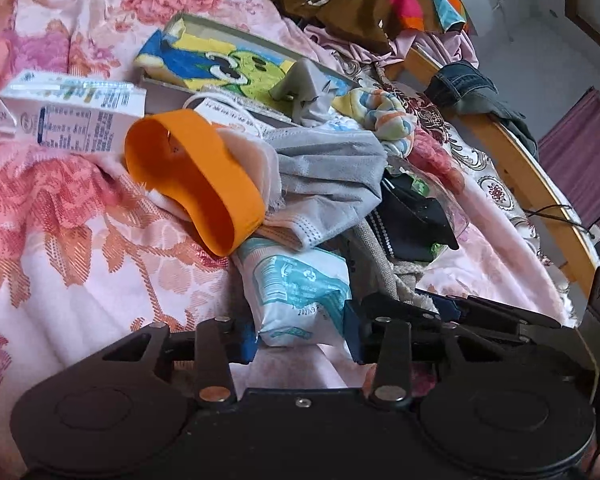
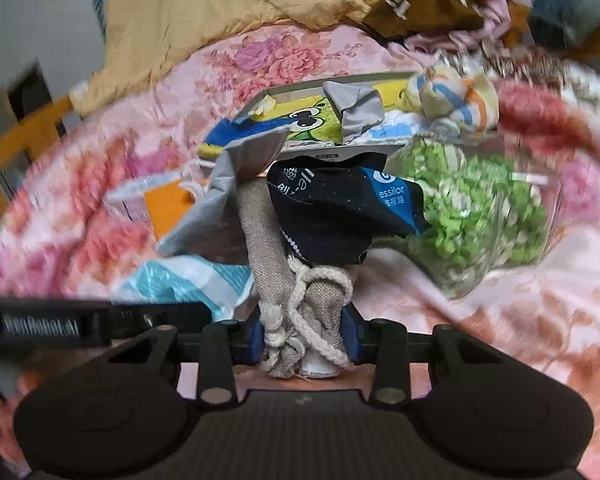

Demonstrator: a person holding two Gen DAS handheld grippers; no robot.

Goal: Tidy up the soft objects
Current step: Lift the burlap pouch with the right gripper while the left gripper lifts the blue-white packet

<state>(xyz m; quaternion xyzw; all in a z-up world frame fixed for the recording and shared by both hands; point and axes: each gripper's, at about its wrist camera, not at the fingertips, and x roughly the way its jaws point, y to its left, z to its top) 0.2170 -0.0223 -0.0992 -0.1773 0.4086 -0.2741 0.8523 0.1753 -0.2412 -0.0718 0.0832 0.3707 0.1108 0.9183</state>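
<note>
- Left claw (image 1: pixel 302 338) has its blue pads pressed on a white-and-teal packet (image 1: pixel 296 296), jaws narrowed to the packet's width; the packet lies at the near edge of the pile on the bed (image 1: pixel 80 272).
- Right claw (image 2: pixel 305 340) is clamped on a burlap pouch (image 2: pixel 300 300) with a cord tie (a white cap pokes out under it), jaws about half closed.
- Only the left view shows the orange band (image 1: pixel 196 184) curled open on a grey cloth (image 1: pixel 328 176), the white carton (image 1: pixel 68 116) beside it, the denim piece (image 1: pixel 472 88) on the wooden bed rail (image 1: pixel 512 160), and the floor beyond.
- Only the right view shows the black cloth (image 2: pixel 340 208) printed "essilor" draped over the pouch, the clear bag of green bits (image 2: pixel 480 216) just beside it, and a tan blanket (image 2: pixel 220 4) at the far end.
- Both views show the box (image 1: pixel 220 60) holding the cartoon-print cloth and the striped knot (image 1: pixel 384 120) at its corner.
- Right view is blurred toward its edges.
</note>
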